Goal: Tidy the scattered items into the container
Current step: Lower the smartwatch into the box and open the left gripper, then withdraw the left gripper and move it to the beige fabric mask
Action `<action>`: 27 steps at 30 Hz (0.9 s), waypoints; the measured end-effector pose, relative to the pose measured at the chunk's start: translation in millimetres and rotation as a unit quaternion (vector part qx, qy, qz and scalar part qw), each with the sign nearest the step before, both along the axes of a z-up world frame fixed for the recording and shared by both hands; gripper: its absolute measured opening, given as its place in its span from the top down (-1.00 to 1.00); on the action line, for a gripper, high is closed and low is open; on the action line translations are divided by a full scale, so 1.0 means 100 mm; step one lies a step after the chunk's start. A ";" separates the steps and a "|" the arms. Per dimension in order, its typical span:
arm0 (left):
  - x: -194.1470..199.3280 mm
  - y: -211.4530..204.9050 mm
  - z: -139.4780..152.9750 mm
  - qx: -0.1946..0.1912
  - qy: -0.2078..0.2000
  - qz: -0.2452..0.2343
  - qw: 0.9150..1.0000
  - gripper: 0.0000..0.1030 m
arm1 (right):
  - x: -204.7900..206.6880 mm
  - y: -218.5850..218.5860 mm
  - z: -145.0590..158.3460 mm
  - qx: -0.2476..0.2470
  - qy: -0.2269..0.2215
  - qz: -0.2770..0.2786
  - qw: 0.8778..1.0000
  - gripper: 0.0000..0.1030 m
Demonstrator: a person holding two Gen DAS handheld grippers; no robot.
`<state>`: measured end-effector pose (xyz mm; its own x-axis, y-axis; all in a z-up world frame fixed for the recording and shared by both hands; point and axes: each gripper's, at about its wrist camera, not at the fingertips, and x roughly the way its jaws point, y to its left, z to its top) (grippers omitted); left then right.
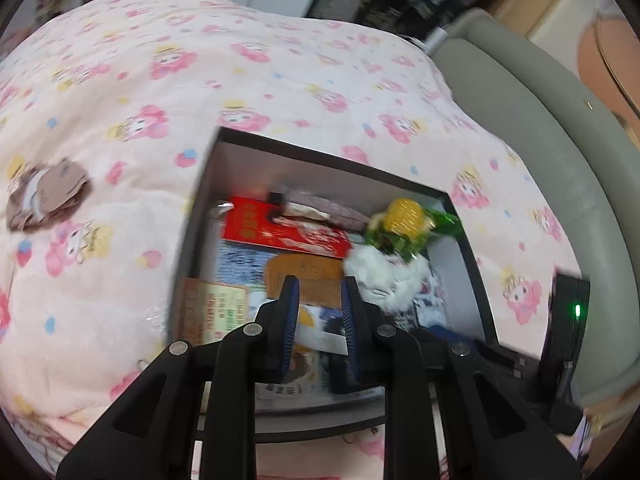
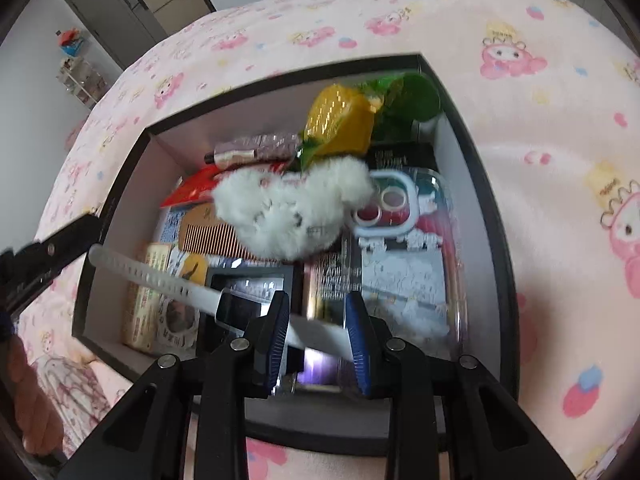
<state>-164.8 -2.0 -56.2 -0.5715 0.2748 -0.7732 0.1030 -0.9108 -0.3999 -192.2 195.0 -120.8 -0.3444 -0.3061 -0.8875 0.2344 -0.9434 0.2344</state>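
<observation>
Our right gripper (image 2: 318, 322) hangs over the black box (image 2: 120, 168). A white stick (image 2: 160, 280) lies slanted between its spread fingers, long axis toward the left edge; pinching is unclear. Our left gripper (image 1: 320, 300), fingers spread and empty, is nearer the brown sock (image 1: 46, 196) at left.

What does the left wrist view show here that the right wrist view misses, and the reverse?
Only the left wrist view: a brown sock lying on the pink blanket outside the box, and the grey padded bed edge.

Only the right wrist view: a white slotted stick crossing between the right gripper pads, a clear phone case, and a tube at the box's far wall.

Both: the black box, white plush toy, toy corn, wooden comb and red packet. The left gripper holds nothing.
</observation>
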 end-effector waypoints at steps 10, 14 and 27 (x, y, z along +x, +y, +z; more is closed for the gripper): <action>0.11 -0.01 0.27 -0.025 0.044 0.038 0.998 0.62 | -0.02 -0.01 -0.09 -0.013 -0.028 0.015 0.999 0.50; 0.00 0.15 0.15 -0.025 0.019 -0.022 0.999 0.62 | -0.04 0.00 -0.06 -0.061 -0.036 0.014 0.997 0.50; -0.50 0.35 -0.73 -0.011 -0.191 -0.041 0.981 0.50 | -0.04 0.00 -0.08 -0.004 -0.033 -0.001 0.999 0.48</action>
<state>-214.4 33.2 -129.6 -0.2146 0.2889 -0.9330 0.1670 -0.9303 -0.3265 -196.1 195.0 -129.1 -0.2855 -0.3130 -0.9058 0.2167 -0.9418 0.2571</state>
